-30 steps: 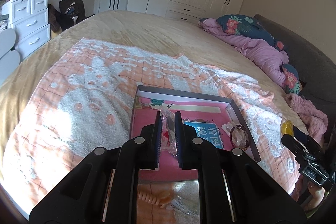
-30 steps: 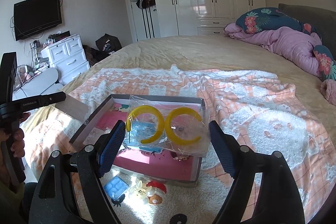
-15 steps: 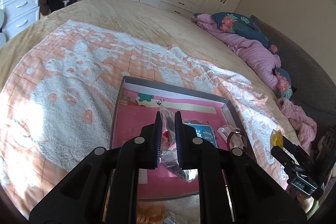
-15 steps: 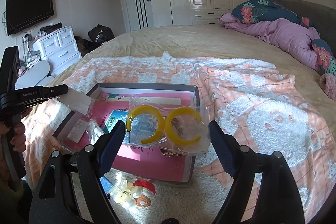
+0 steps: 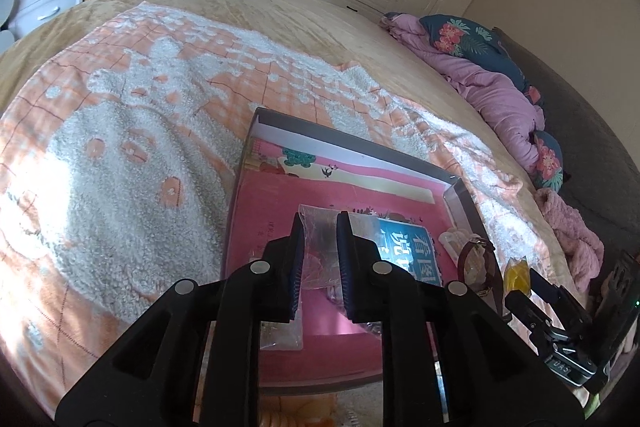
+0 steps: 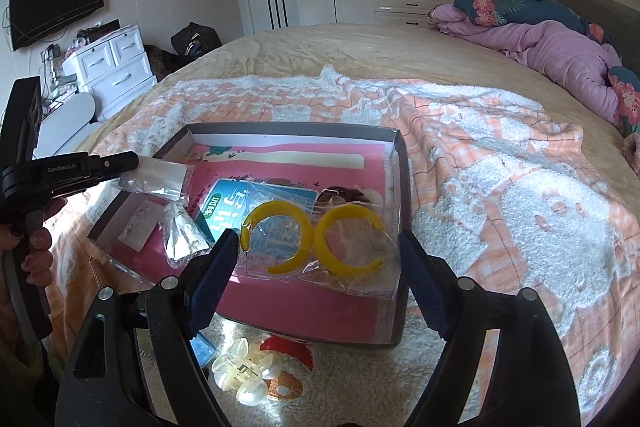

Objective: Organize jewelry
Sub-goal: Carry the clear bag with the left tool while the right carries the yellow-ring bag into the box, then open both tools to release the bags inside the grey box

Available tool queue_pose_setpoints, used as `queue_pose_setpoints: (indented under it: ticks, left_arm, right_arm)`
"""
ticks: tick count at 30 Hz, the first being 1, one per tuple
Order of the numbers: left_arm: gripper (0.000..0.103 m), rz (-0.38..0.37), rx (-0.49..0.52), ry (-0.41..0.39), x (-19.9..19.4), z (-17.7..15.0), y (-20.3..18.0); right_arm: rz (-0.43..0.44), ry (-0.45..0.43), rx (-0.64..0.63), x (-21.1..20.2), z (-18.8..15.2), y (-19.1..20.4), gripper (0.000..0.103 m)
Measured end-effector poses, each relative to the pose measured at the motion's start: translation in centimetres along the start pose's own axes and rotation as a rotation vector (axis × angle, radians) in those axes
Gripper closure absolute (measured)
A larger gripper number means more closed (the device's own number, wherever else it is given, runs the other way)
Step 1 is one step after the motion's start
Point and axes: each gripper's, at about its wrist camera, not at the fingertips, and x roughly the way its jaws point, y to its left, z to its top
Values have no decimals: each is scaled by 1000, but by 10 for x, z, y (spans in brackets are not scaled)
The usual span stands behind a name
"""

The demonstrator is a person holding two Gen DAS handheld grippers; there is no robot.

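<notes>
While our left gripper [image 5: 320, 259] keeps its jaws close together, we cannot tell from the left wrist view whether they clamp the small clear plastic bag [image 5: 320, 227] that shows between them; in the right wrist view that gripper [image 6: 120, 163] pinches the flat clear bag [image 6: 156, 179] at its tip and holds it above the near left corner of the shallow grey cardboard box with a pink printed floor [image 6: 396, 163]. Our right gripper [image 6: 316, 279] has its jaws wide apart, gripping nothing, hovering over the near edge of the box.

Between those spread jaws lies a clear cellophane packet holding two yellow C-shaped hoops [image 6: 312, 239], resting inside the box against its right wall. Just left of the packet sit a blue printed card [image 6: 224, 211] and a crumpled clear bag [image 6: 180, 235]; a white card [image 6: 140, 223] lies by the left wall of the box. Behind the packet we see a dark brown ring-shaped piece [image 6: 340, 193].

Outside the box, just before its near wall, a translucent white claw hair clip [image 6: 240, 375] and a red curved piece [image 6: 288, 347] rest on the peach and white fleece blanket [image 6: 520, 207] spread over the bed.
</notes>
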Motion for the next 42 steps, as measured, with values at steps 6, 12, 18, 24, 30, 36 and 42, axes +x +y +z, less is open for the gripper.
queue_pose_setpoints:
  ticks: [6,12,18,24,30,36,42]
  left_arm:
    - [91,17,-1,12,0,-4,9]
    - [92,48,0,23,1,-9,17]
    - [92,55,20,36,1,-13,13]
    - [92,54,22,36,1,-13,12]
    - [92,52,27,40,0,-13,11]
    - [92,50,29,43,-2,-12,10]
    - [76,62,35,45,-5,-14,7]
  right_arm:
    - [19,55,-19,17,-6,15,23]
    - [30,91,-17,27,-12,22,23]
    - [27,109,-7,31,-14,22,22]
    - [27,118,6,31,-15,20,20]
    - [26,109,19,27,-16,16,17]
    - [18,74,48,10,-14,7,11]
    - [14,35,78,-11,-13,-1,7]
